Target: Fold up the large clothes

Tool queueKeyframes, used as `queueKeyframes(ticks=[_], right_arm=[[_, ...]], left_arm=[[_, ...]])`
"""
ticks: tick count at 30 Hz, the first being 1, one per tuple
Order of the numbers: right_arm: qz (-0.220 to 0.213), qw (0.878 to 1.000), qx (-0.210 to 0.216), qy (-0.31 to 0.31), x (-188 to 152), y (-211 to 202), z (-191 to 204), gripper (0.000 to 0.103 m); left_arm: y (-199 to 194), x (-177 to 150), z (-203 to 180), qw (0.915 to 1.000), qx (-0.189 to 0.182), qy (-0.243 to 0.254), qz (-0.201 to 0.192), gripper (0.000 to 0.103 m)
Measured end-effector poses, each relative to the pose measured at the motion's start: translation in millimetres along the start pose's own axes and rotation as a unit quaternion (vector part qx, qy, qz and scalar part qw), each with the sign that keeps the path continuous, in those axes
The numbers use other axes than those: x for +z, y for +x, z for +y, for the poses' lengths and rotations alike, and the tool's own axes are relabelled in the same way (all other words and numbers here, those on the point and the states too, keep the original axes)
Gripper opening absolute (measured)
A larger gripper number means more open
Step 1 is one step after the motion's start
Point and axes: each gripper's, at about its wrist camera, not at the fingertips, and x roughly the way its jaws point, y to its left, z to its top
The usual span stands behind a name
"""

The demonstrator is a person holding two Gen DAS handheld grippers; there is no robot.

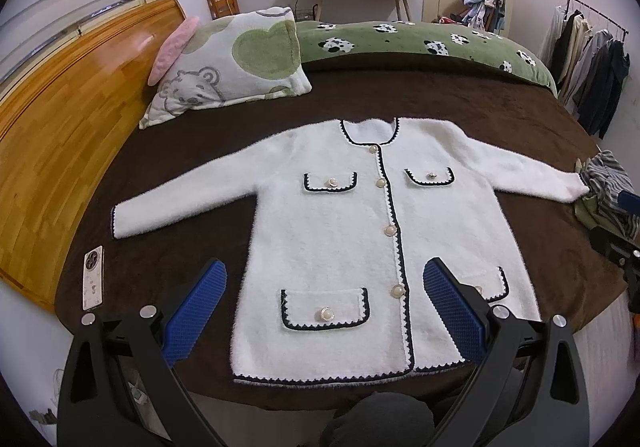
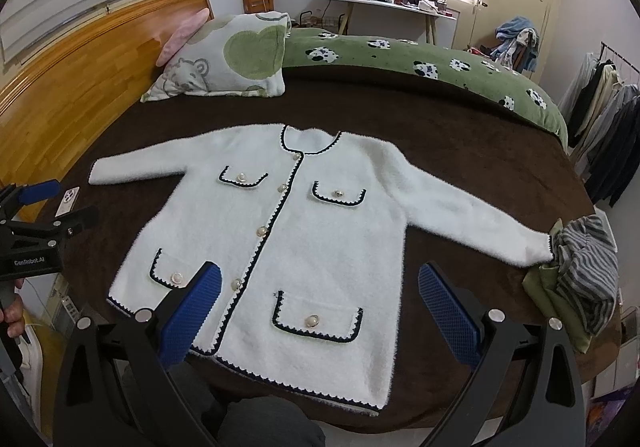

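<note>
Both tools, left tool (image 1: 324, 297) and right tool (image 2: 320, 295), hover spread wide above the white cardigan's (image 1: 360, 239) hem; it lies flat on the bed (image 1: 440, 103).

Fuzzy white knit cardigan (image 1: 340, 231) with pearly glossy buttons lies on a matt brown plush bed (image 1: 440, 103); glossy wooden headboard (image 1: 68, 119).

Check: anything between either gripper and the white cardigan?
Nothing visible. The white cardigan lies flat and uncovered; left gripper and right gripper hover over its hem, jaws open. The striped clothes pile only touches one cuff.
</note>
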Motion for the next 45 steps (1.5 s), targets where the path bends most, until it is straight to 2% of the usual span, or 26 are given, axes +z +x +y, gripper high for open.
queueKeyframes(ticks=[12, 33, 45], right_arm=[[-0.002, 1.000, 0.002, 0.004, -0.1, -5.7, 0.9, 0.098], [0.000, 1.000, 0.006, 0.007, -2.5, -2.5, 0.5, 0.098], [0.000, 1.000, 0.006, 0.018, -4.6, 0.2, -0.9, 0.098]], left_arm=[[-6.8, -1.4, 11.9, 1.0000, 0.002, -0.005, -0.007, 0.097], [-5.5, 0.4, 1.1, 0.9999, 0.013, -0.004, -0.002, 0.097], [-4.0, 0.0, 0.9, 0.9999, 0.011, -0.007, -0.011, 0.097]])
